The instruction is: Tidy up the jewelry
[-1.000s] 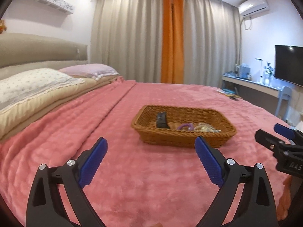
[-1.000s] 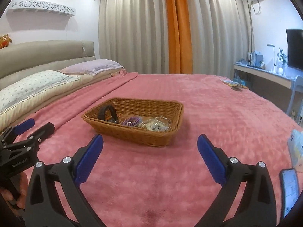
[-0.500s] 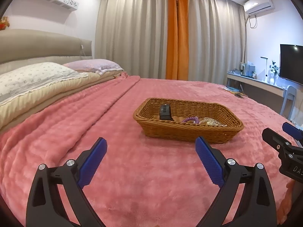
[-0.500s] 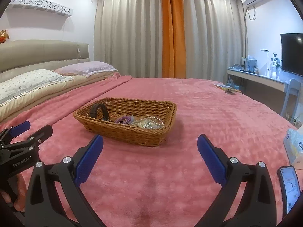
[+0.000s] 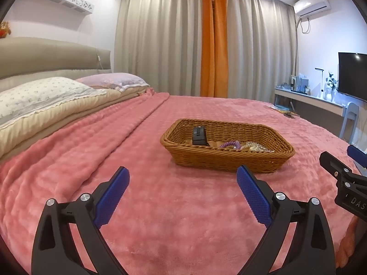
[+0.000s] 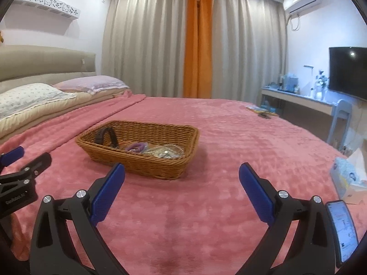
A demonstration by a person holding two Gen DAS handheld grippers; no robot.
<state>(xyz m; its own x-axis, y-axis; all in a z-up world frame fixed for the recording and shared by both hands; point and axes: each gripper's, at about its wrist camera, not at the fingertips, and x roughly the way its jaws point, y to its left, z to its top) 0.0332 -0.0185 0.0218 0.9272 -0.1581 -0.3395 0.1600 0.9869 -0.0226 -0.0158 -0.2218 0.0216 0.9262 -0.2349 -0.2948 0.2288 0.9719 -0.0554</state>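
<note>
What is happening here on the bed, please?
A person holds two grippers above a pink blanket, facing a wicker basket. The left gripper and the right gripper are both open and hold nothing. In the basket lie a black band, a purple coil hair tie and some pale beaded jewelry. Nothing has been picked up yet.
</note>
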